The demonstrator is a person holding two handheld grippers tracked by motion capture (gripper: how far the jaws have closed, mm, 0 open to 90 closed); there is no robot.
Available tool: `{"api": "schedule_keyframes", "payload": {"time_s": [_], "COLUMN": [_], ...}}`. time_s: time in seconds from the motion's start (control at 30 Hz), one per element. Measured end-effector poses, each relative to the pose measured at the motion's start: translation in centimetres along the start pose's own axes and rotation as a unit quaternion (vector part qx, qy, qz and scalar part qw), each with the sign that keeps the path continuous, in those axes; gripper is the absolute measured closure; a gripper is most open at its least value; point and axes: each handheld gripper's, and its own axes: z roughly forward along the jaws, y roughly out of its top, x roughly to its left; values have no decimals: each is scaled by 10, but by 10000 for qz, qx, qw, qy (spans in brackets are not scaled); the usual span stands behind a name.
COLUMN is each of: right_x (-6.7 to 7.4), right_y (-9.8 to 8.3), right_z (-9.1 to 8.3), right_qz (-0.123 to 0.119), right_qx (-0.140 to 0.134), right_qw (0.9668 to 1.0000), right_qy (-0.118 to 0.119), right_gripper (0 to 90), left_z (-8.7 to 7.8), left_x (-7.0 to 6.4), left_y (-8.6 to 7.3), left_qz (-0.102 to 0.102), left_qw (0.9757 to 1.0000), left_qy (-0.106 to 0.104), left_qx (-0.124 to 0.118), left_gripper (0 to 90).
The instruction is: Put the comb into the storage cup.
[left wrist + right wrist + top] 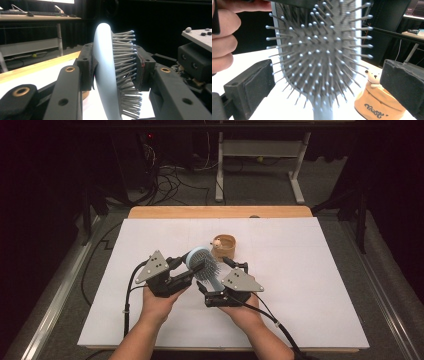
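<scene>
Above the white table (300, 270), at the left, the left gripper (113, 67) pinches the head of the pale blue hairbrush (204, 265), one pad on its smooth back, the other pressing into the bristles, so the brush hangs in the air in front of the person. Springy bristles make a poor seat, so the head could probably twist or slide out. Further right, the right gripper (327, 82) stands spread wide, its pads apart from the brush on either side of the handle; closing off-centre might lever the brush loose onto the small tan pouch (223, 247) behind
</scene>
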Motion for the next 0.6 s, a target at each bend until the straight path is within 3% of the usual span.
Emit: {"api": "schedule_keyframes", "payload": {"time_s": [0.17, 0.6], "right_x": [-5, -22], "right_y": [-2, -14], "right_z": [-5, -24], "right_qz": [59, 176], "right_qx": [2, 135], "right_qw": [10000, 9997], "right_qy": [25, -99], "right_gripper": [0, 0], "left_z": [-4, -14], "left_x": [1, 11], "left_y": [1, 1], "left_qz": [121, 107], "left_qw": [9999, 9993], "left_qy": [115, 354], "left_qx": [13, -38], "left_gripper": [590, 589]}}
